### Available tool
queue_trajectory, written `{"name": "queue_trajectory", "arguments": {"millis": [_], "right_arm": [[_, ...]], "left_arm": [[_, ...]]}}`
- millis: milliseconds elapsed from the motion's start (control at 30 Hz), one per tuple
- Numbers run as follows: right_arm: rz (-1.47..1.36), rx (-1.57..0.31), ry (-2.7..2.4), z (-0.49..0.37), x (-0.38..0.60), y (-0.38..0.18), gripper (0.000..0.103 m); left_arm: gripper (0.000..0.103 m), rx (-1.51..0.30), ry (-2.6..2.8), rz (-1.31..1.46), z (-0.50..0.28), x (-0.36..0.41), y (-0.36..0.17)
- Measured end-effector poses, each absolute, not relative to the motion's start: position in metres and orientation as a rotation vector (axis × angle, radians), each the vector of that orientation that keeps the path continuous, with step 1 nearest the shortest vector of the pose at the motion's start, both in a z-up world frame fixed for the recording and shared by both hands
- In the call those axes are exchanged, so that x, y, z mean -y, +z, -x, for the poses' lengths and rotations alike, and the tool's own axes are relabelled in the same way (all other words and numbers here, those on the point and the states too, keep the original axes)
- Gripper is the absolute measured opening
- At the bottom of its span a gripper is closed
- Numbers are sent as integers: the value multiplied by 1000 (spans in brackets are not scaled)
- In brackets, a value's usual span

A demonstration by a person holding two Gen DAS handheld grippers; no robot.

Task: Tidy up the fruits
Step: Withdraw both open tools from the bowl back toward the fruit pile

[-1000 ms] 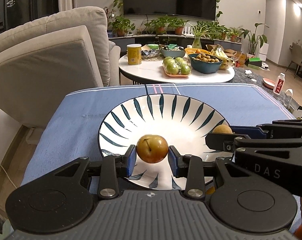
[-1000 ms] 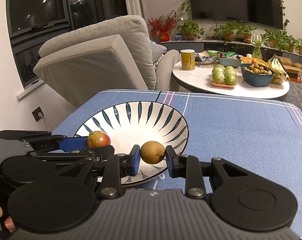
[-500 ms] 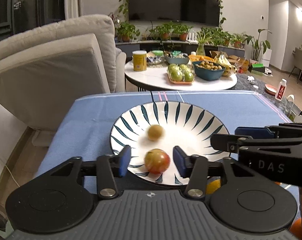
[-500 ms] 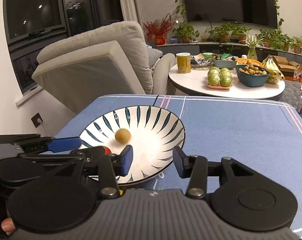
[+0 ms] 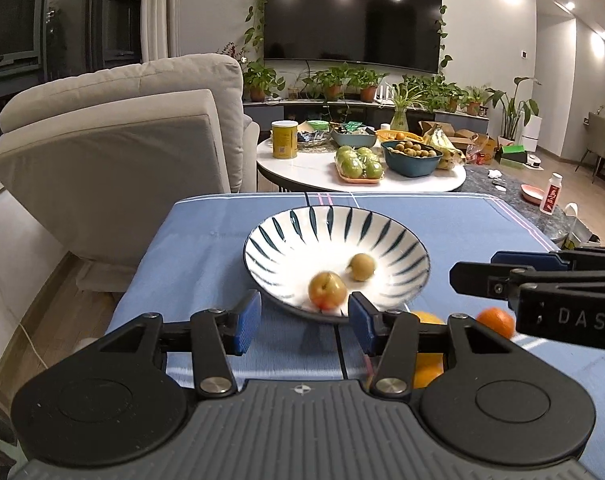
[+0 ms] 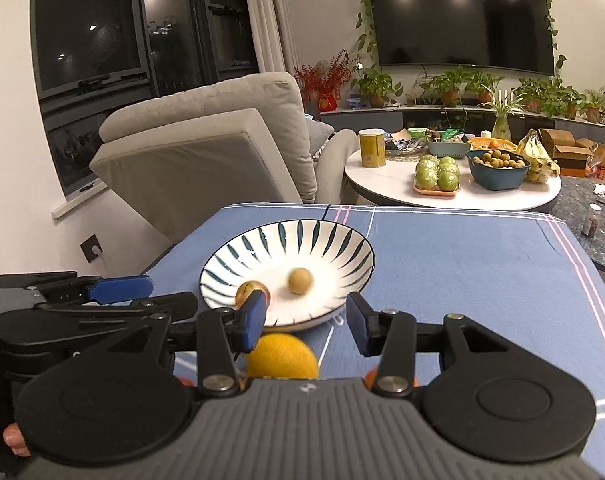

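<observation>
Left wrist view: left gripper (image 5: 304, 322) and right gripper (image 6: 306, 322) angle down w/ jaws apart, empty. Two fruits (image 5: 361, 267) lie in striped bowl (image 5: 286, 224) on blue tablecloth (image 5: 206, 248); sofa (image 5: 114, 132), TV (image 5: 352, 16) behind.

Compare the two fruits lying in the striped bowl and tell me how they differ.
The reddish fruit is yellow-orange with a red blush; the yellow-green fruit is one plain dull colour. The reddish fruit looks somewhat larger than the yellow-green fruit. The reddish fruit lies near the front rim of the striped bowl, while the yellow-green fruit sits nearer the middle. Both are round, loose in the bowl, and gripped by neither gripper.
</observation>
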State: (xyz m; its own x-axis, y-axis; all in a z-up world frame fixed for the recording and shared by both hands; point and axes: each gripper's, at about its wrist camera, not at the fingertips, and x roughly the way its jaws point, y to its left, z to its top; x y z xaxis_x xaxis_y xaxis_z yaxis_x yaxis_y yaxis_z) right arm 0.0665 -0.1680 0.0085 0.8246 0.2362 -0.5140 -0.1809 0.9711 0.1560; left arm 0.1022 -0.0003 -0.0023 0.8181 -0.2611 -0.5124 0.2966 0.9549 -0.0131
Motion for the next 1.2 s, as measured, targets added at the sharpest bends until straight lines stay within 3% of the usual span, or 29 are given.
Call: {"name": "queue_trajectory", "arguments": {"millis": [433,767,900,1200], "right_arm": [[-101,-572,203,-20,169,-3,79],[-94,-607,224,-2,167,-16,79],[-90,-625,244,2,163,-21,79],[-87,-642,264,3,161,-25,79]], "left_arm": [[46,-579,-358,-109,-42,5,-24],[45,-621,-369,-153,-37,16,-45],[36,-634,-369,-150,-43,17,-49],[29,-665,-380,-137,-51,19,-54]]}}
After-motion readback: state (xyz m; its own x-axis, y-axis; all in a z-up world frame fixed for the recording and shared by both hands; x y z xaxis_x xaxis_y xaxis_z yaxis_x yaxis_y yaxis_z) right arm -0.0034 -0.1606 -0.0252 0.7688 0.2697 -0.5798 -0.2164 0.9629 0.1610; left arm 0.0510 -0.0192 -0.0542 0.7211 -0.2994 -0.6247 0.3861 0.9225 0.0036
